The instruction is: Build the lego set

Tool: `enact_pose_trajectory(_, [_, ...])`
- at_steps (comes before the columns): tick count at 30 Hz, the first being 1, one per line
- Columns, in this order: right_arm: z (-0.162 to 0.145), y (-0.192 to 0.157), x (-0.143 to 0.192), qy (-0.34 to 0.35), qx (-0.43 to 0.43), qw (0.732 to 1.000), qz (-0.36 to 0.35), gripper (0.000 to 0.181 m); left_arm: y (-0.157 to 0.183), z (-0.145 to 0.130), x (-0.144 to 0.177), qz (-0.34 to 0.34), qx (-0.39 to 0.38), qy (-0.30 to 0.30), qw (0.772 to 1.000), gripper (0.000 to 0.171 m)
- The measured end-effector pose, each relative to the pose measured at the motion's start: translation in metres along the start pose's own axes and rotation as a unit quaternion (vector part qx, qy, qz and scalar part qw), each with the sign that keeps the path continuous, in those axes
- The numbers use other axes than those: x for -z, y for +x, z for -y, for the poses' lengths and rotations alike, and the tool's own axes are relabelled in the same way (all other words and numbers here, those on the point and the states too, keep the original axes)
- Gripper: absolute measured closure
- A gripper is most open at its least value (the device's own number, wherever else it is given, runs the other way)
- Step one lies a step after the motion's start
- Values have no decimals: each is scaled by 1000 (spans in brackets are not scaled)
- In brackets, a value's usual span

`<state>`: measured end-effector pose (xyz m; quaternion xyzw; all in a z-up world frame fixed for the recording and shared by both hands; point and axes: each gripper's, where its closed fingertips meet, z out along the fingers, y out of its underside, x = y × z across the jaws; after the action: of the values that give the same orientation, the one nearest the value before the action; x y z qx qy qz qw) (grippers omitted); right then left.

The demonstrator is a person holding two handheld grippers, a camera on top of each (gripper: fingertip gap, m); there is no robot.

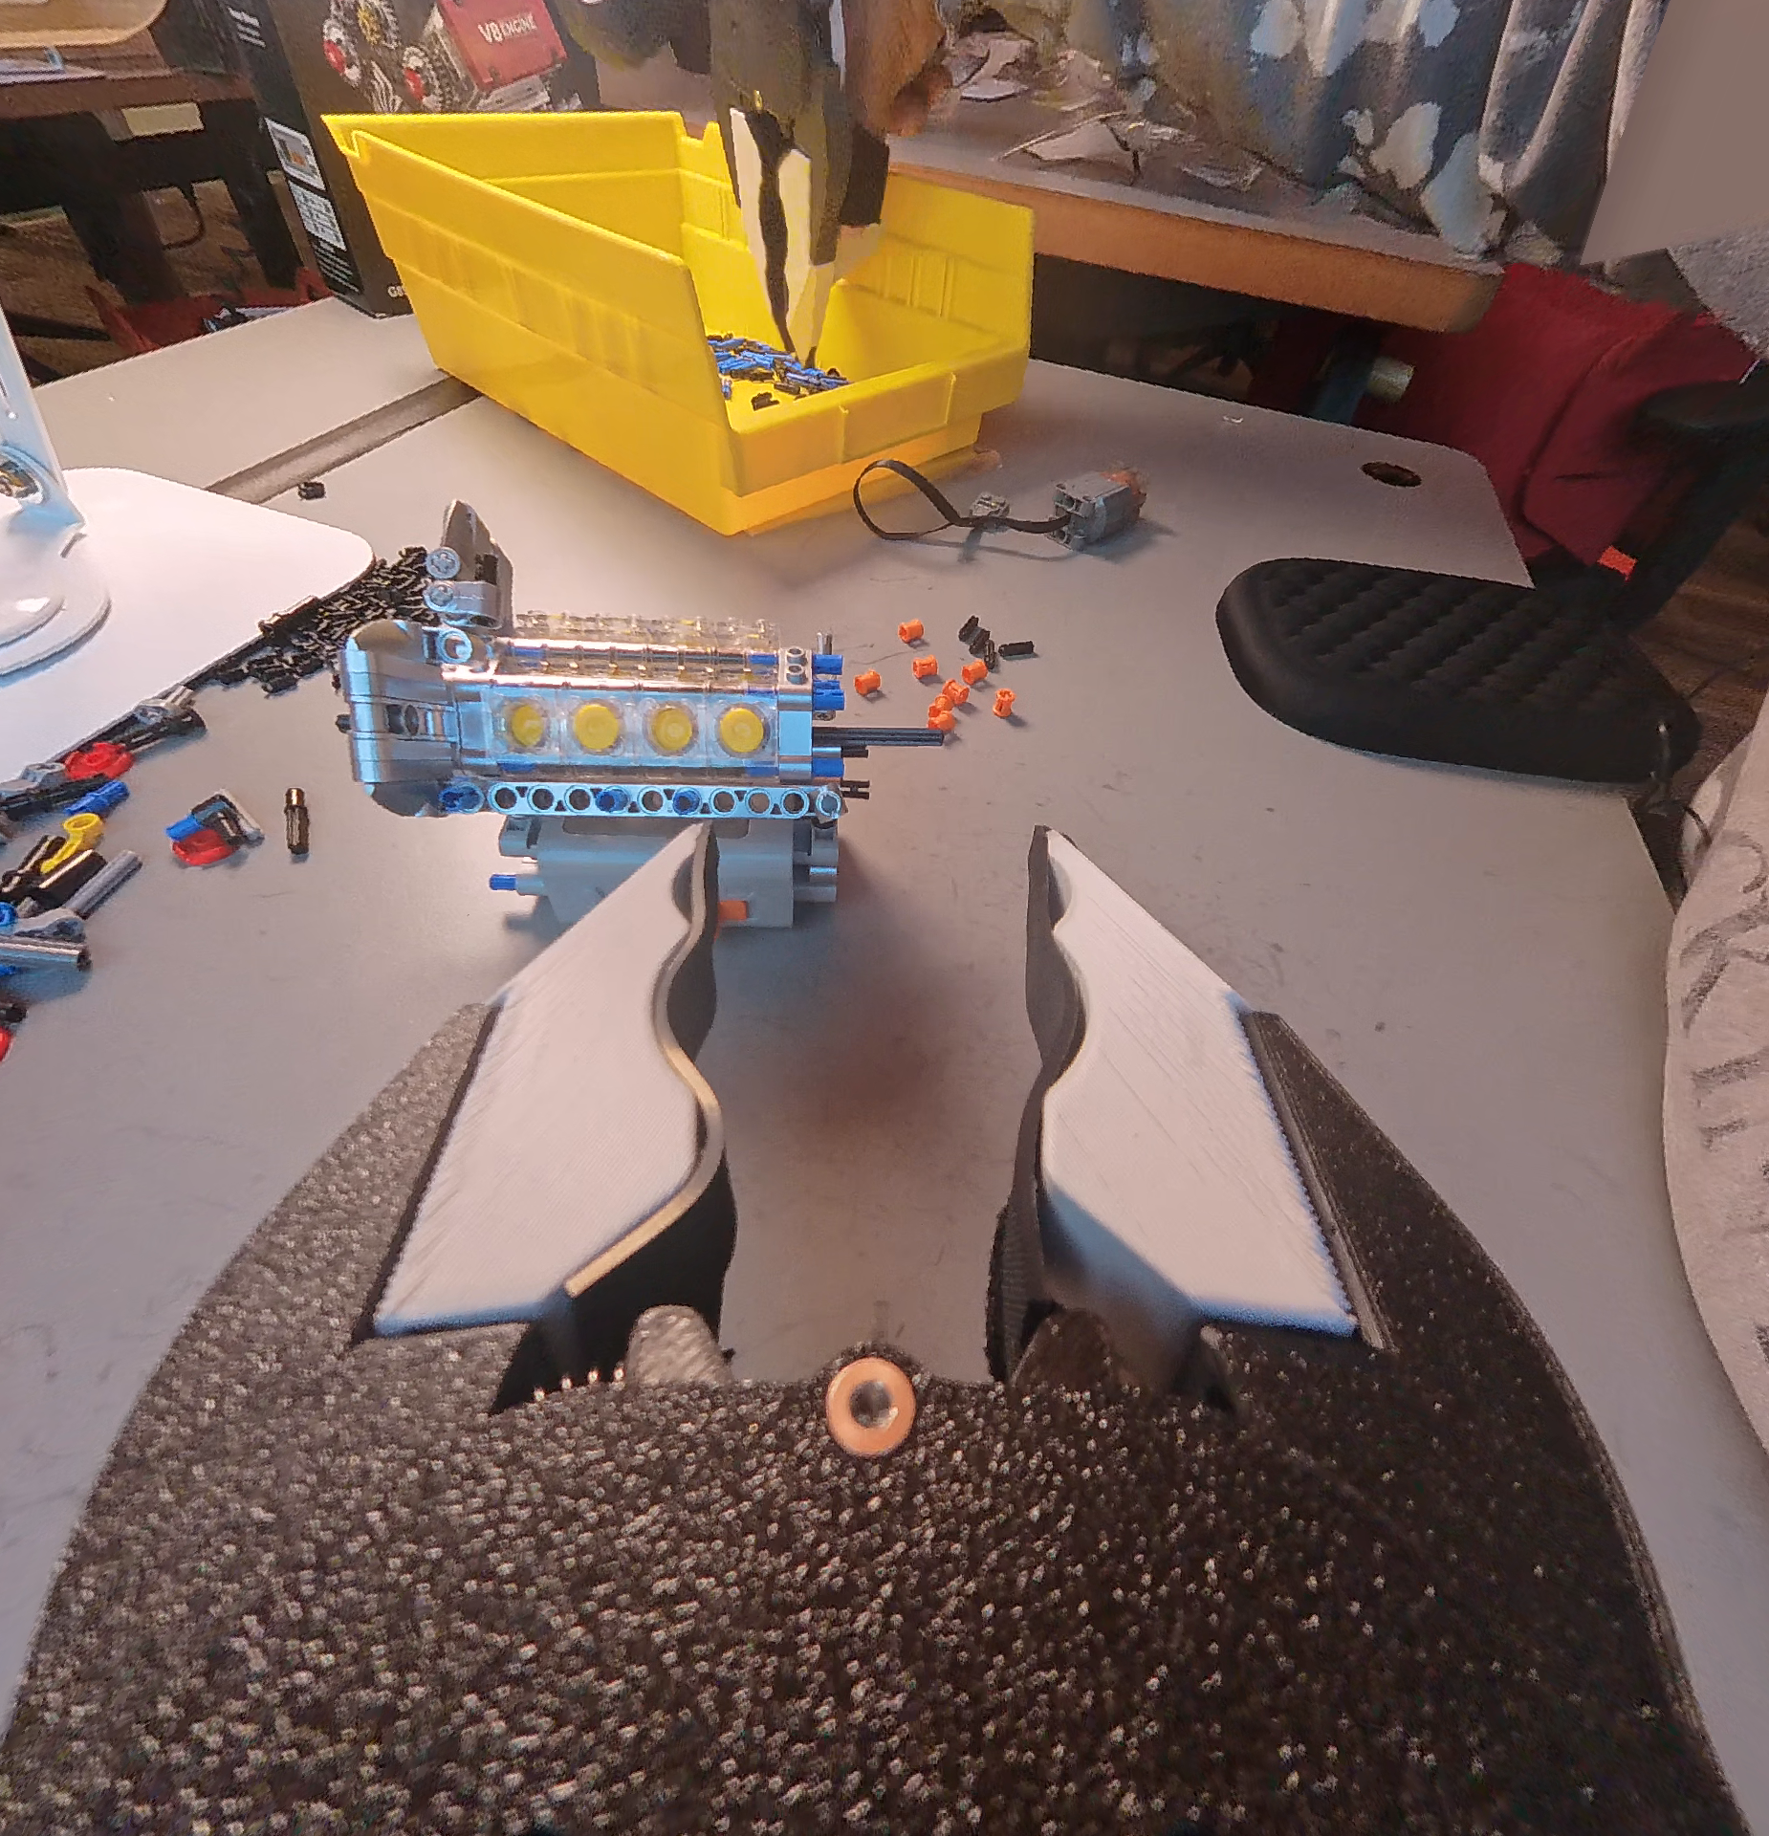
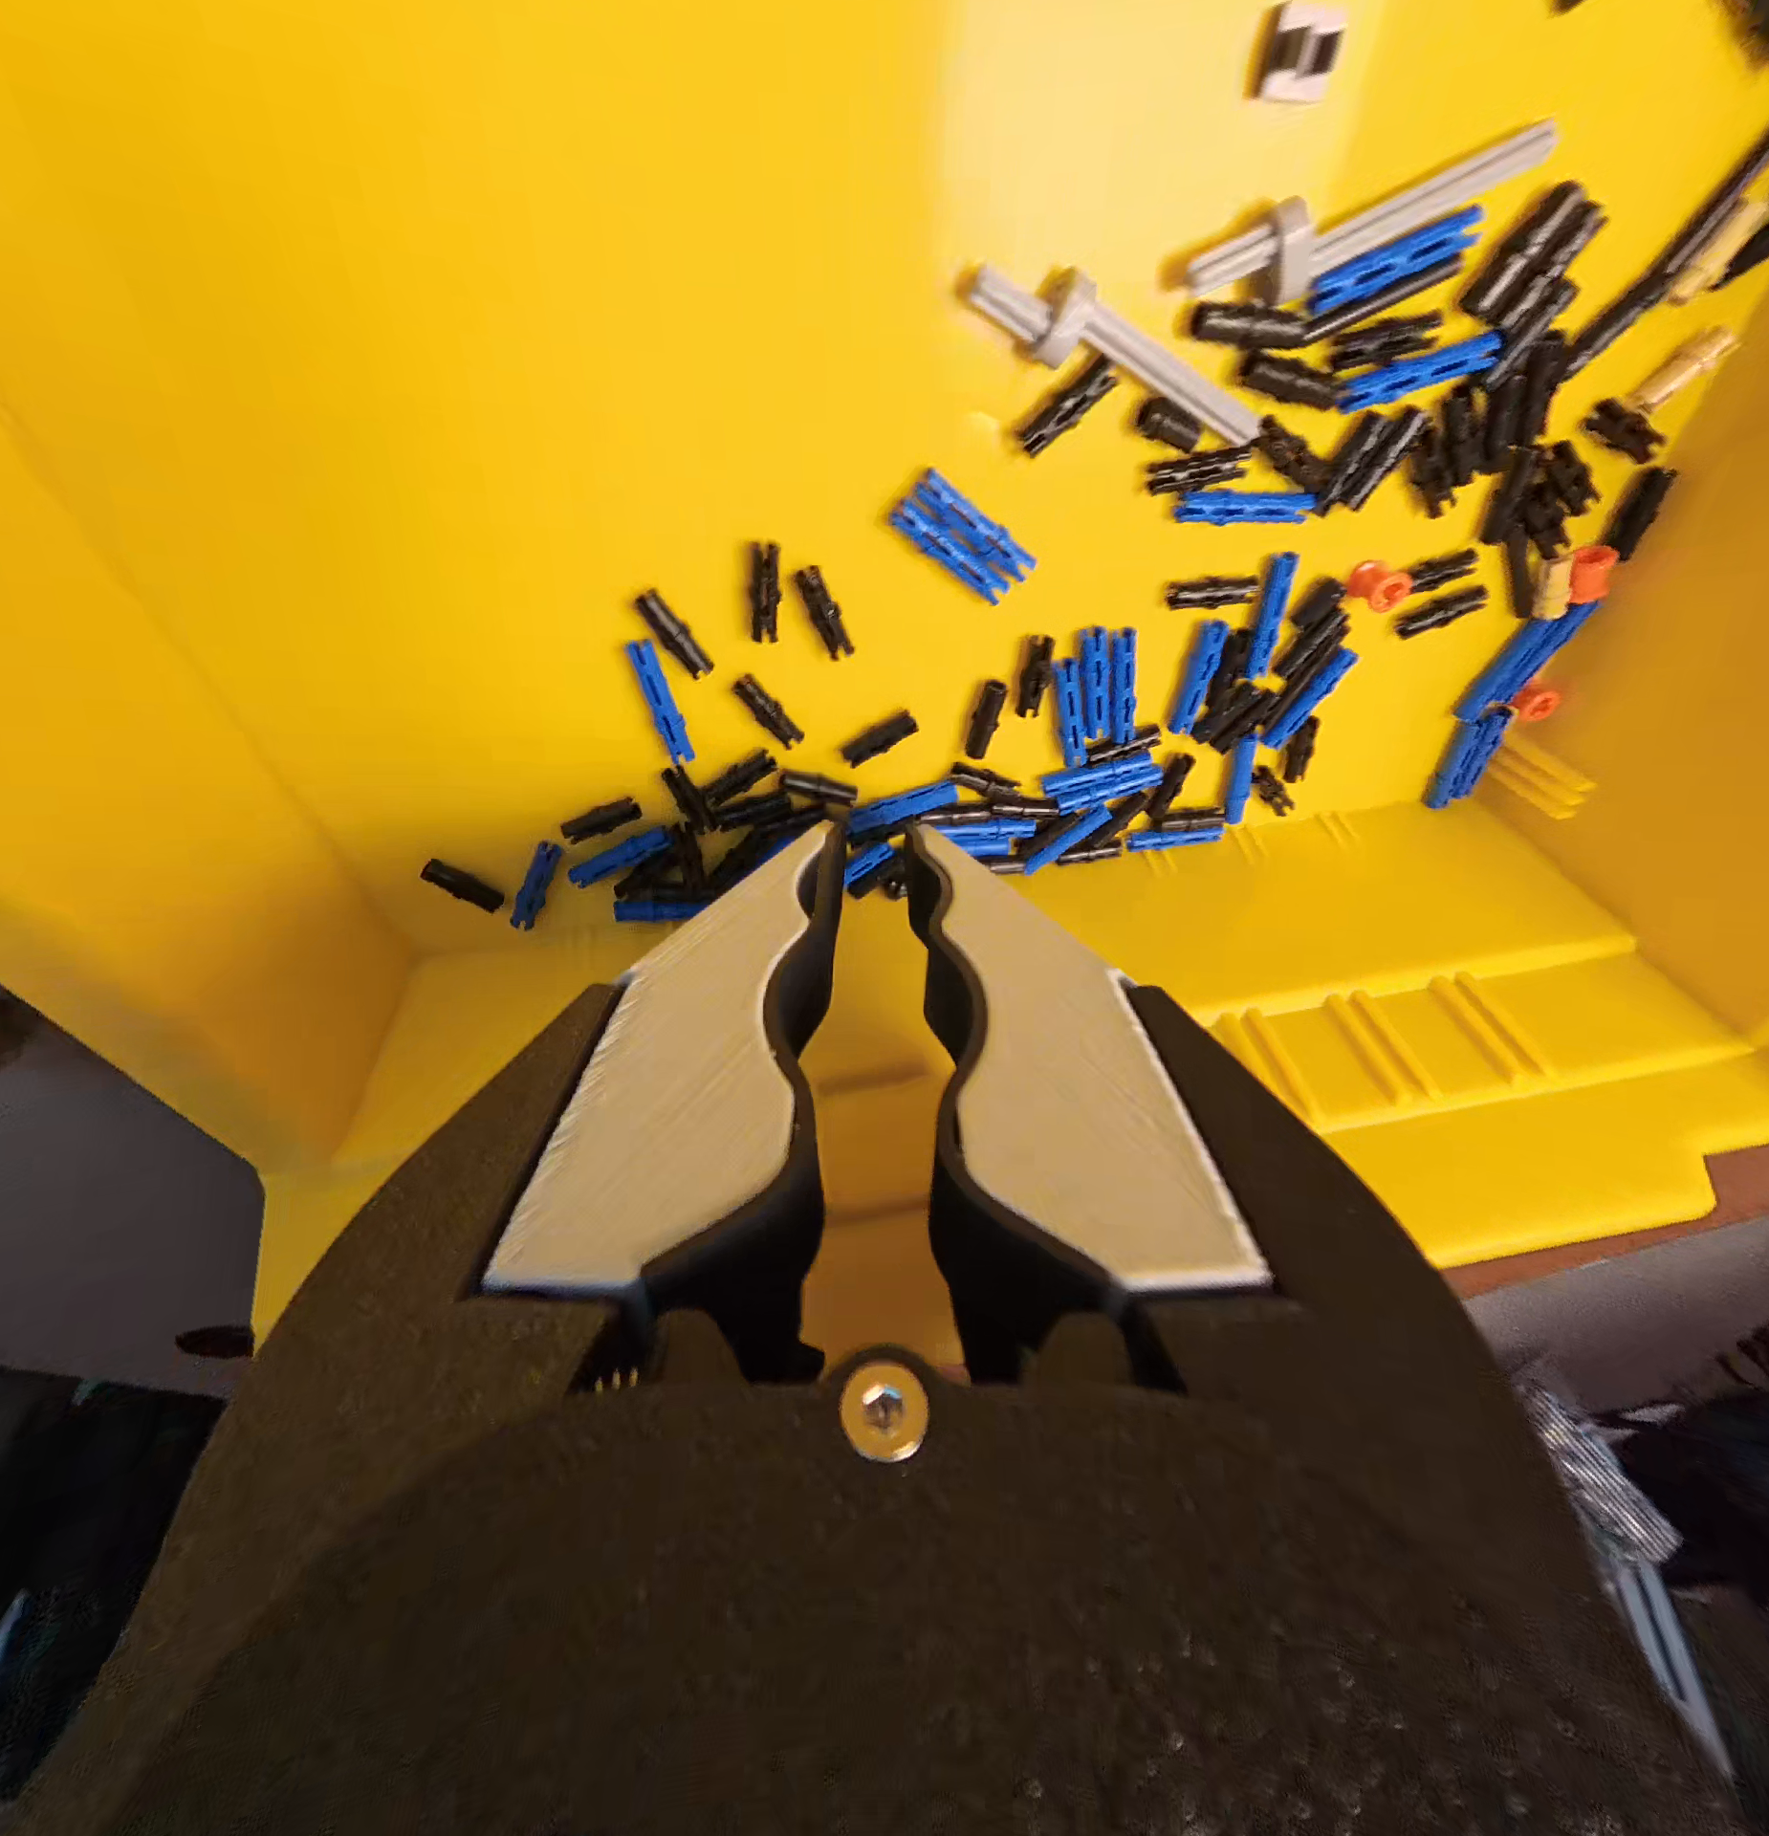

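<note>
The left tongs (image 1: 866, 844) are held spread and empty above the grey worktop (image 1: 1258, 894), just in front of a partly built brick engine model (image 1: 602, 725). The right tongs (image 2: 873, 835) are lowered into the yellow bin (image 2: 364, 397), nearly pressed together, tips among loose blue and black pins (image 2: 1089, 785); whether a pin is pinched cannot be told. Orange bushes (image 1: 945, 686) are scattered beside the model.

Grey brick-built engine model (image 1: 602, 730): base part-hidden behind left gripper (image 1: 866, 844) finger. White stand (image 1: 26, 517): cut off at nine o'clock. Right gripper (image 2: 871, 830): tip contact with pins indiscernible.
</note>
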<state>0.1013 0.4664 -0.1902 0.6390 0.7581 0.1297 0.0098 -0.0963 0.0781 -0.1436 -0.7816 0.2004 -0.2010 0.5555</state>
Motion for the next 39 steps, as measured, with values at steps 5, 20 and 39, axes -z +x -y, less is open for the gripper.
enact_pose_trajectory(5, [-17, -12, -4, -88, 62, 994, -21, 174, 0, 0, 0, 0, 0, -1, 1000, 111])
enact_pose_trajectory(20, [20, 1, 6, 21, 19, 999, -29, 176, -1, 0, 0, 1, 3, 1, 1000, 111])
enact_pose_trajectory(39, [0, -55, 89, 309, -43, 950, -24, 154, 0, 0, -1, 0, -1, -2, 1000, 111])
